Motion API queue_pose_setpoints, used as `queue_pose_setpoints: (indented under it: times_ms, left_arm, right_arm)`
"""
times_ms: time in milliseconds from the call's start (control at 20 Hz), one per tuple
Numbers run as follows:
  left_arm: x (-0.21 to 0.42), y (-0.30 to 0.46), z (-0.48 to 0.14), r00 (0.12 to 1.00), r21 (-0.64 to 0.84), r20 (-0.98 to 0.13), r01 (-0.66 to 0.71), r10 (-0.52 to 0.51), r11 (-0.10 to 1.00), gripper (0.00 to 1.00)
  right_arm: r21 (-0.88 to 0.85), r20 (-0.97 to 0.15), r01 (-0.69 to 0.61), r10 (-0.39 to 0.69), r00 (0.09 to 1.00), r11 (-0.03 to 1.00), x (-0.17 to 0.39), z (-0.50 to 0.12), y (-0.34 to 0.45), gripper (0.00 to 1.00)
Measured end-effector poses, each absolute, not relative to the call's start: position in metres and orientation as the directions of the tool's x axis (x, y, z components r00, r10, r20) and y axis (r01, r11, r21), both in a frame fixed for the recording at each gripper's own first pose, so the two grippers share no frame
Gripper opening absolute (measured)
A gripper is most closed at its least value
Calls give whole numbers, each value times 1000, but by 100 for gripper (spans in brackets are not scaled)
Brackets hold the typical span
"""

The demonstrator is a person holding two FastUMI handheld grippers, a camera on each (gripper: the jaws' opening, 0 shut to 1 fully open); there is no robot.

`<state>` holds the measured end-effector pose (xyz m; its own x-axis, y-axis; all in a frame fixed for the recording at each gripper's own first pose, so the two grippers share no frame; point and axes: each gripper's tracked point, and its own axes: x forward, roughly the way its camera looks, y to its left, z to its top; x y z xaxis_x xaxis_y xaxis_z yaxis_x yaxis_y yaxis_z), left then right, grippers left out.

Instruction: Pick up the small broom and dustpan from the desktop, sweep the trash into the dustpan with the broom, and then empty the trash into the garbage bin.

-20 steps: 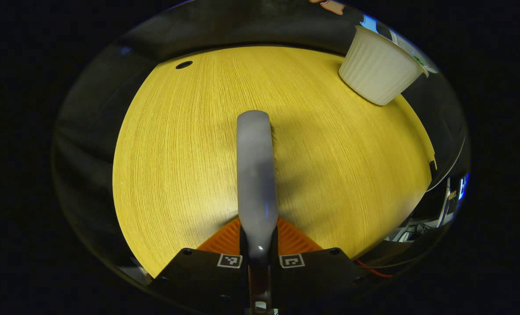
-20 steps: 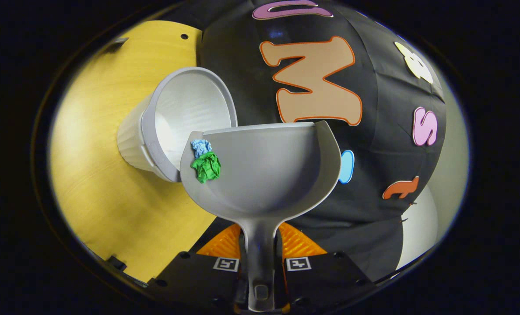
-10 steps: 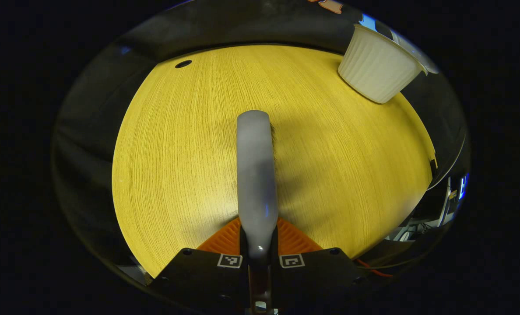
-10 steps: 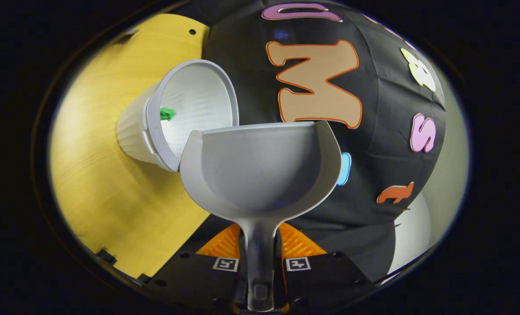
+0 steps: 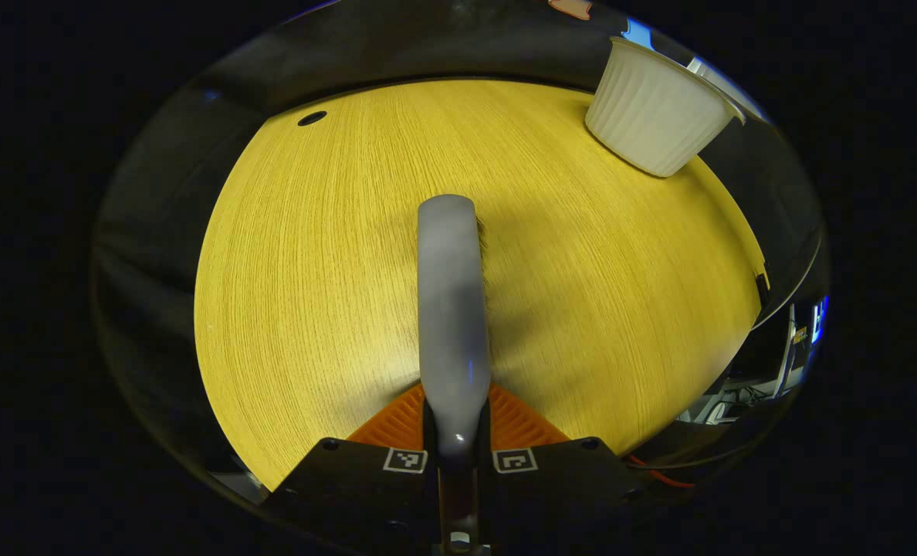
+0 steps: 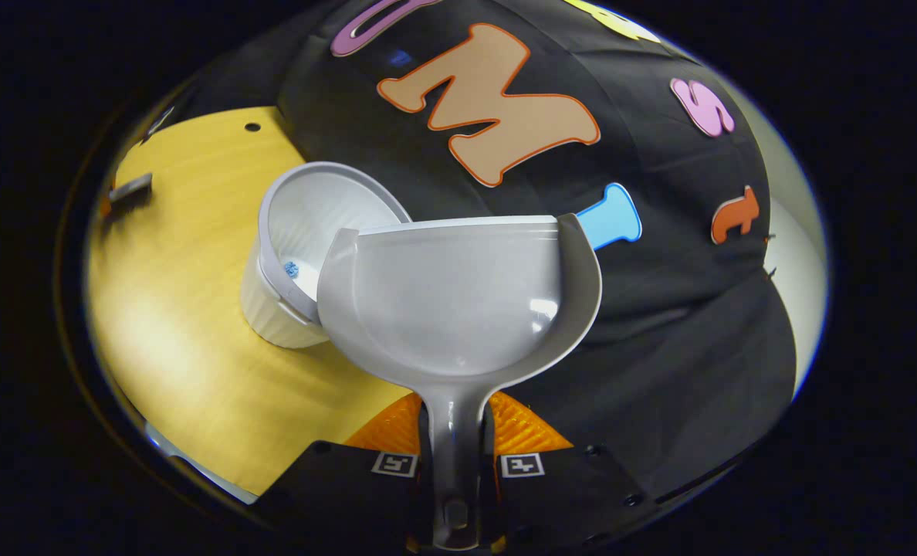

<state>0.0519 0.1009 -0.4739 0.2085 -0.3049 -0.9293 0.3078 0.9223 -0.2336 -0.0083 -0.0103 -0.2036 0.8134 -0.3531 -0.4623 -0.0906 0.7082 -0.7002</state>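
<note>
While the right gripper [image 6: 456,432] clamps both fingers on the handle of the gray dustpan [image 6: 458,301], the pan's scoop hangs bare beside the white garbage bin [image 6: 304,255], which stands at ten o'clock from it on the yellow desktop [image 6: 188,340]. A blue scrap of trash [image 6: 291,269] lies inside the bin. In the left gripper view, the left gripper [image 5: 456,432] is closed on the gray broom [image 5: 449,301], which points to twelve o'clock above the desktop [image 5: 312,270], well apart from the ribbed bin [image 5: 655,116] at two o'clock.
</note>
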Motion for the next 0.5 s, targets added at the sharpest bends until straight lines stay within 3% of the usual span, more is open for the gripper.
queue_pose_setpoints:
  times_ms: [250, 500]
  left_arm:
    - [52, 102, -474, 211, -230, -928, 323, -307, 918, 16]
    - [51, 105, -470, 205, -231, -929, 330, -309, 915, 16]
  right_arm:
    - [-474, -539, -27, -266, 799, 880, -25, -207, 14, 25]
    - [-270, -578, -5, -157, 801, 963, -35, -210, 50, 24]
